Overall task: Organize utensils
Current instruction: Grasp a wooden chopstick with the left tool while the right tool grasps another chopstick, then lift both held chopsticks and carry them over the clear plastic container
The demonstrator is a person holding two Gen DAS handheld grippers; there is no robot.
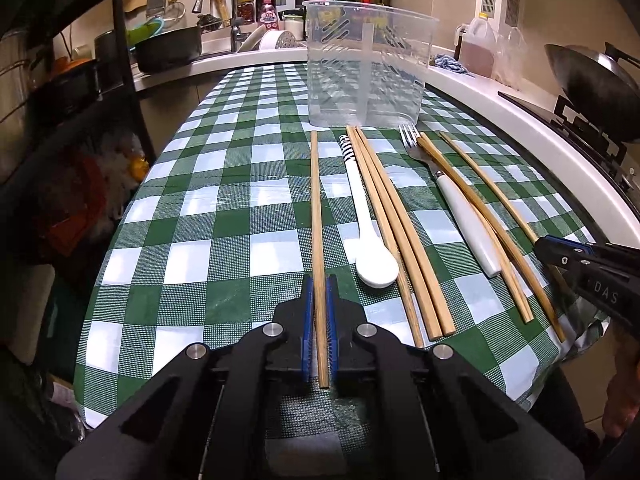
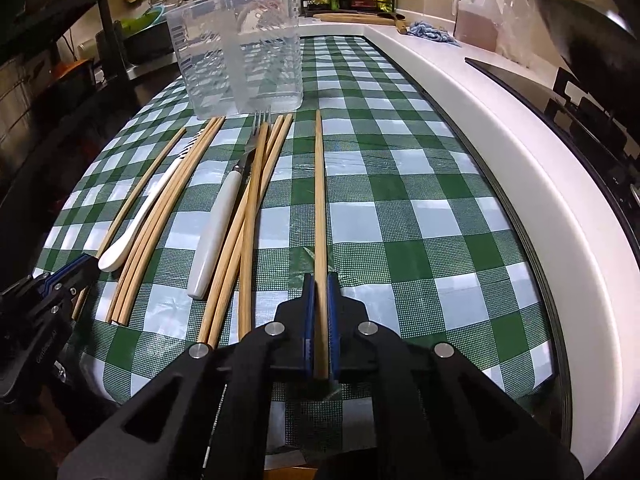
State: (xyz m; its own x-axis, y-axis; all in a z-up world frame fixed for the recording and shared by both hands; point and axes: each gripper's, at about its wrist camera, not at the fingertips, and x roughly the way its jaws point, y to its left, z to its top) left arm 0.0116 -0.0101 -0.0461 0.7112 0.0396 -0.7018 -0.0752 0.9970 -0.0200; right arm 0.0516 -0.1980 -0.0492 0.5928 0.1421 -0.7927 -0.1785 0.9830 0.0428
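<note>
Several wooden chopsticks, a white spoon (image 1: pixel 370 236) and a white-handled fork (image 1: pixel 448 196) lie in a row on the checked tablecloth before a clear plastic utensil holder (image 1: pixel 366 64). My left gripper (image 1: pixel 320 288) is shut on the near end of the leftmost chopstick (image 1: pixel 316 208). My right gripper (image 2: pixel 320 284) is shut on the near end of the rightmost chopstick (image 2: pixel 319 184). Both chopsticks lie along the cloth, pointing at the holder (image 2: pixel 240 48). The spoon (image 2: pixel 132 228) and fork (image 2: pixel 224 208) also show in the right wrist view.
The green checked table (image 1: pixel 224 208) meets a white counter (image 2: pixel 500 128) on the right, with a stove and wok (image 1: pixel 596 80), an oil jug (image 1: pixel 478 46) and a blue cloth. A sink with pots stands at the back left; a dark rack stands left.
</note>
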